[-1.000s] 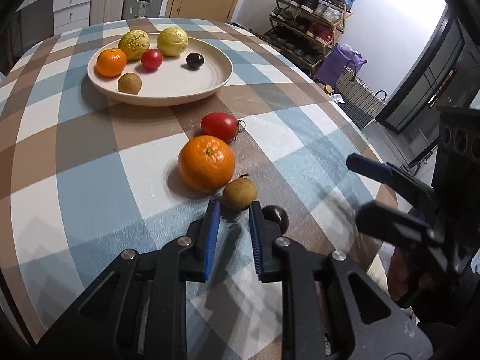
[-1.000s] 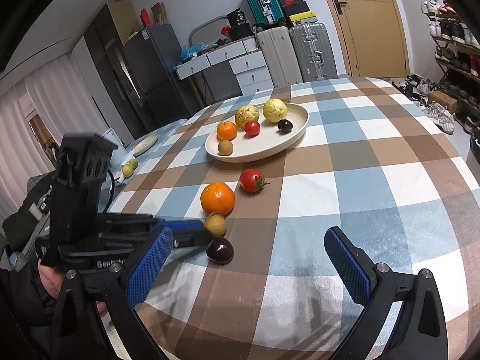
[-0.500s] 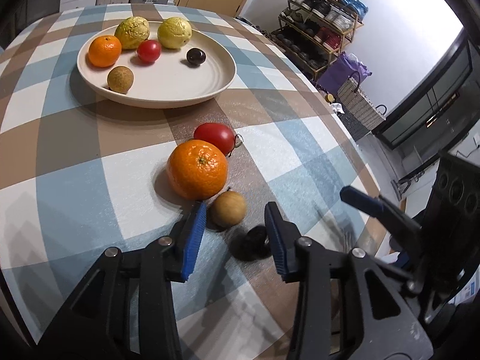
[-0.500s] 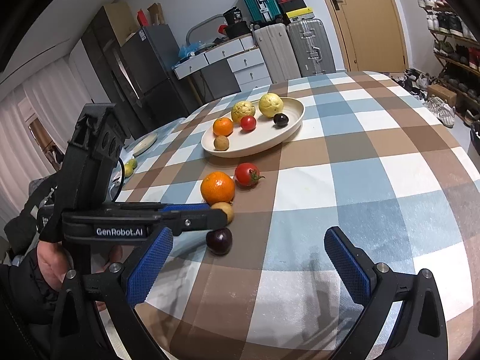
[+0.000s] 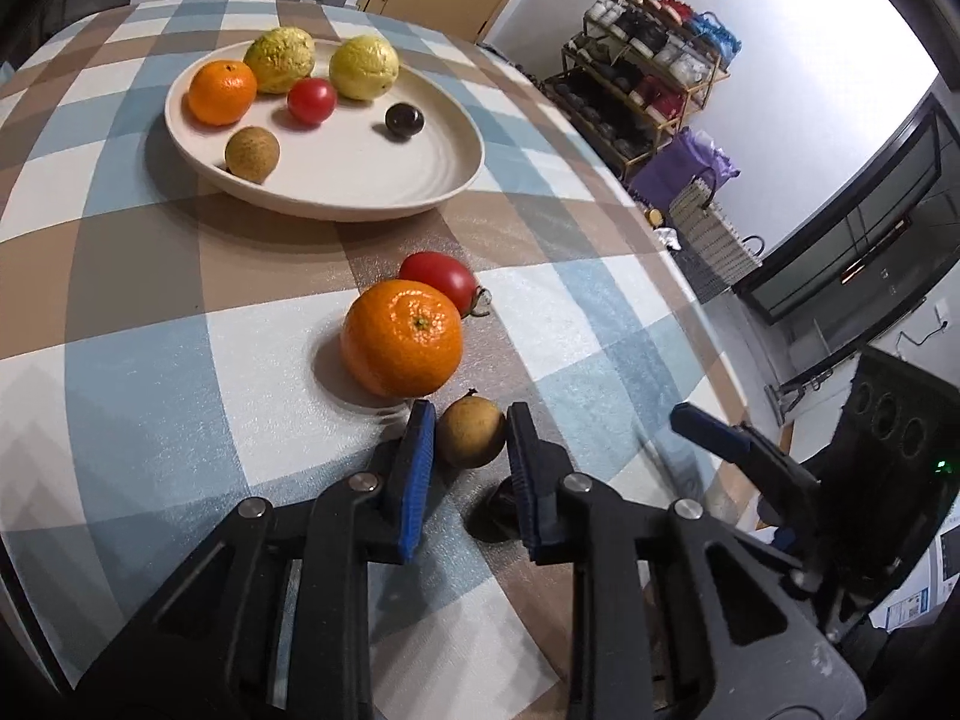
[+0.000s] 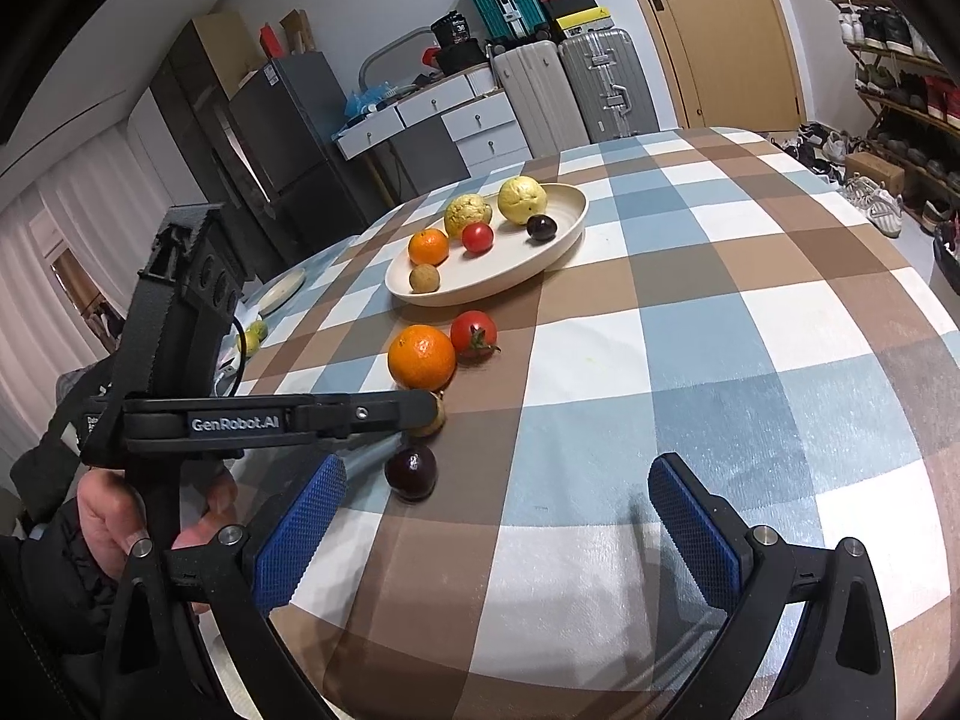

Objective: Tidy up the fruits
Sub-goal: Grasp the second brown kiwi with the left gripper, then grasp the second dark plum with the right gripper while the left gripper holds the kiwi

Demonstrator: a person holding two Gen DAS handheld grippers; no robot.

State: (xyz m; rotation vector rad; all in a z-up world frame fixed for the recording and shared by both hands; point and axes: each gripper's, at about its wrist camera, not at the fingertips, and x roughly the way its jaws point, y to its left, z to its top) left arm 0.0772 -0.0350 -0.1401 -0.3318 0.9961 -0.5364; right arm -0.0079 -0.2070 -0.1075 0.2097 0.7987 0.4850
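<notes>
Left-wrist view showed the left gripper (image 5: 465, 438) lowest in the frame, its blue-padded jaws pinching a small round tan-brown fruit (image 5: 469, 432) that sat on the checked blue, brown and white tablecloth (image 5: 150, 372). Whether the fruit had left the cloth could not be told. Just to the right of it, half hidden under the right-hand finger, lay a small dark purple round fruit (image 6: 411, 468), seen clearly from the right wrist and untouched. The right gripper (image 6: 498, 531) hung nearest that camera with its jaws spread wide and nothing between them — idle, by the look of it.

Just beyond the held fruit sat a large orange mandarin (image 5: 402, 337), close to the left jaw, and touching its far side a red tomato with a green stalk (image 5: 439, 281). Farther off stood the wide cream-coloured round plate (image 5: 444, 180), already carrying six pieces: a small orange mandarin (image 5: 222, 91), two knobbly yellow-green fruits (image 5: 280, 59) and (image 5: 363, 67), a small red tomato (image 5: 311, 99), a tan-brown round fruit (image 5: 252, 153) and a dark purple one (image 5: 404, 120).

Judged from this, the sorting was past halfway — six on the plate, four off it. The tan fruit was in hand; the dark fruit, large mandarin and tomato remained to be moved.
</notes>
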